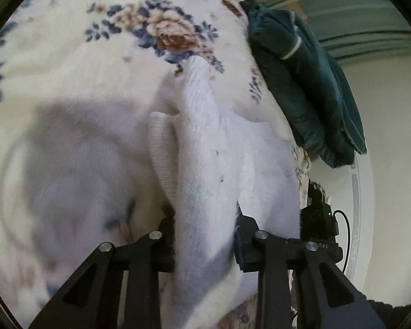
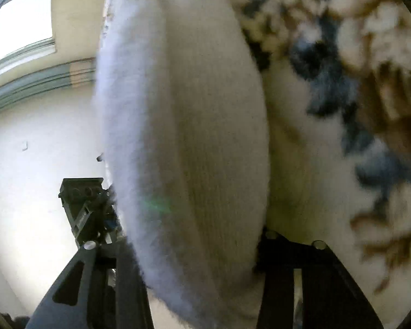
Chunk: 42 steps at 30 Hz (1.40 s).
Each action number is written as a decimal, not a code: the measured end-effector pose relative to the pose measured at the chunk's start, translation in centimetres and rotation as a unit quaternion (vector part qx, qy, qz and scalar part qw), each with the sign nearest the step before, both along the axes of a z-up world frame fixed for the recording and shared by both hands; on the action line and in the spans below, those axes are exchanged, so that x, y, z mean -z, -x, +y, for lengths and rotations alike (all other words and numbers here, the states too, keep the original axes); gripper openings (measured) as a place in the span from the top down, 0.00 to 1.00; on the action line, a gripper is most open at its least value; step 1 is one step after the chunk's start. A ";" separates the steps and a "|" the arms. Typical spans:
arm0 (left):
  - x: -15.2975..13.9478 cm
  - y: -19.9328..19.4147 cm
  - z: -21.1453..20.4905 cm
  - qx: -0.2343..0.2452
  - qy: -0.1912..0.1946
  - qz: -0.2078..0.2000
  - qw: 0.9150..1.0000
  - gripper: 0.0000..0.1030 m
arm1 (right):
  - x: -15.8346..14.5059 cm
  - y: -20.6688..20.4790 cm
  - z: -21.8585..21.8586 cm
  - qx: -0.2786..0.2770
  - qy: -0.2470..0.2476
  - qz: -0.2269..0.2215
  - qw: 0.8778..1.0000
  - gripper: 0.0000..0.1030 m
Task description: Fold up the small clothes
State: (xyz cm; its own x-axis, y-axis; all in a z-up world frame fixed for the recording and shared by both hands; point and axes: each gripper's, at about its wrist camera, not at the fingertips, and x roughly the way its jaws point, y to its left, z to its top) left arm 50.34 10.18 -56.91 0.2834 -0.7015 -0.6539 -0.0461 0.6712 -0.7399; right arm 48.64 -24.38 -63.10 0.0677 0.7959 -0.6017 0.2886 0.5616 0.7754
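Left hand-held gripper (image 1: 205,235) pinches white sock (image 1: 202,148) between its fingers. Right hand-held gripper (image 2: 202,249) pinches same sock, seemingly at other end; sock fills its view. Sock hangs above floral blanket (image 1: 96,63), doubled over in right view, so fold looks underway. Laying it flat still left. Dark green garment (image 1: 301,82) heaped at blanket edge, apparently unfolded.

Floral blanket (image 1: 101,63) covers the surface. Plain pale wall (image 2: 35,142); bright window (image 2: 16,24) upper left. Teal-striped band (image 2: 38,85) below it.
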 end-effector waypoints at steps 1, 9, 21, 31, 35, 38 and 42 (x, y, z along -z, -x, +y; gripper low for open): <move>-0.9 1.3 0.0 0.003 0.000 -0.001 1.000 0.75 | -0.7 0.9 0.2 -0.001 -0.002 0.001 1.000 0.58; -2.7 16.7 1.4 0.001 -0.017 0.082 0.996 0.75 | -2.9 16.1 1.8 -0.014 -0.017 0.051 0.998 0.58; -1.6 25.4 2.8 -0.036 -0.088 0.132 0.987 0.41 | -1.5 26.4 2.7 -0.030 0.127 0.129 0.983 0.38; -3.4 17.2 -0.2 0.042 -0.193 0.027 0.980 0.40 | -11.9 17.0 3.3 -0.073 0.300 -0.033 0.950 0.38; -1.5 15.2 -3.9 0.133 -0.269 0.002 0.954 0.40 | -11.7 11.8 7.0 -0.169 0.342 -0.090 0.920 0.38; 0.2 15.1 -5.3 0.169 -0.290 -0.002 0.942 0.81 | -10.1 8.9 8.6 -0.221 0.340 -0.090 0.910 0.79; -1.5 15.3 -3.6 0.132 -0.235 -0.025 0.963 0.95 | -10.8 8.9 7.8 -0.190 0.364 -0.104 0.906 0.96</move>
